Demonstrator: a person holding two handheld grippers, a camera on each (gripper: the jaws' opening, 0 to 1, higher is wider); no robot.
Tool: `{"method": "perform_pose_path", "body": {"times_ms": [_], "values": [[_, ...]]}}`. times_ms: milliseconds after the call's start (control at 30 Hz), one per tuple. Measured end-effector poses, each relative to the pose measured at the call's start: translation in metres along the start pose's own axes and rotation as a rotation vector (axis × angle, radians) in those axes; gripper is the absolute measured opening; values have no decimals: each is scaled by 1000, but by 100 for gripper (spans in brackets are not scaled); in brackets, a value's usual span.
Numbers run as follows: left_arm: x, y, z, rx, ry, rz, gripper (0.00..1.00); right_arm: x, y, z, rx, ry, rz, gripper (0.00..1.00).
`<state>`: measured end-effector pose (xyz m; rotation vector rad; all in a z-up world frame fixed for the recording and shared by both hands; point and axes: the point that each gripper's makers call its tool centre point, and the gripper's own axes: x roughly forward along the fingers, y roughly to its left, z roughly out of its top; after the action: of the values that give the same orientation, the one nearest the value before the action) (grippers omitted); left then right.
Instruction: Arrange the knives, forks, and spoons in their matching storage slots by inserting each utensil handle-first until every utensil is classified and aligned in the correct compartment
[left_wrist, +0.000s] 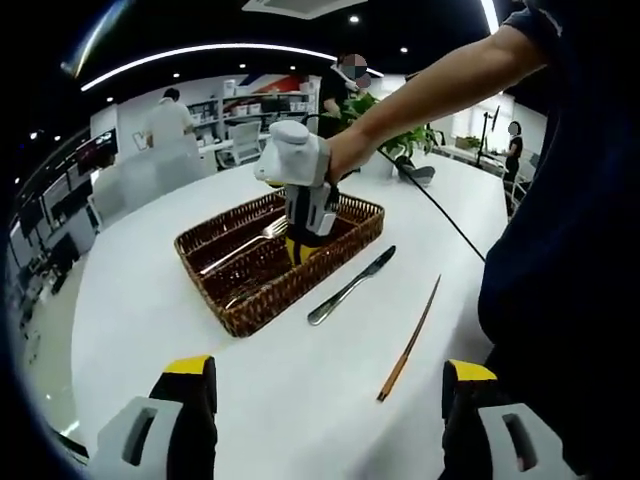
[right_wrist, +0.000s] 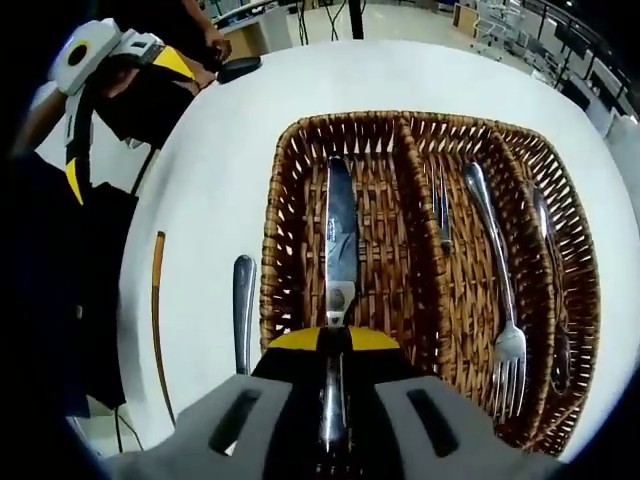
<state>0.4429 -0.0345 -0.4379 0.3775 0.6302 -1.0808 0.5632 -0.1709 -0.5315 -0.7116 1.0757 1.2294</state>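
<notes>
While right tool (right_wrist: 333, 352) clamps knife (right_wrist: 339, 235) over wicker tray (right_wrist: 270, 250), left tool (left_wrist: 325, 385) hangs released.

Knife (left_wrist: 350, 286) beside basket (left_wrist: 300, 285), perhaps touching

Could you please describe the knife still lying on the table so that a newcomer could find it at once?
Start at the brown wicker tray on the white table. Just outside its long side lies a silver knife, between the tray and a thin wooden stick. Unlike the knife held by the right tongs, it lies outside the tray.
</notes>
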Motion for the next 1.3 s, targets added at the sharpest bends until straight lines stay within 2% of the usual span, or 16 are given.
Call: {"method": "perform_pose_path", "body": {"times_ms": [167, 467, 667, 767, 867, 1033, 1100, 1167, 1300], "values": [[-1, 1, 0, 10, 10, -1, 98, 1, 0, 1, -50, -3, -12, 7], [0, 7, 5, 32, 17, -11, 97, -2, -2, 0, -34, 1, -12, 8], [1, 8, 8, 33, 14, -10, 97, -13, -6, -2, -29, -16, -60, 16], [3, 8, 9, 21, 11, -9, 98, -27, -13, 4, 23, -96, -138, 20], [6, 9, 13, 0, -7, -7, 98, -37, -12, 7, 85, -171, -179, 31], [9, 11, 19, -33, -26, -4, 100, -53, -4, 5, 136, -259, -242, 37], [11, 13, 21, -42, -36, 0, 100, -58, 1, 5, 180, -298, -259, 47], [14, 15, 24, -56, -45, 4, 100, -62, 8, 2, 187, -318, -275, 53], [19, 15, 28, -69, -45, 4, 100, -73, 17, -2, 247, -375, -313, 56]]}}
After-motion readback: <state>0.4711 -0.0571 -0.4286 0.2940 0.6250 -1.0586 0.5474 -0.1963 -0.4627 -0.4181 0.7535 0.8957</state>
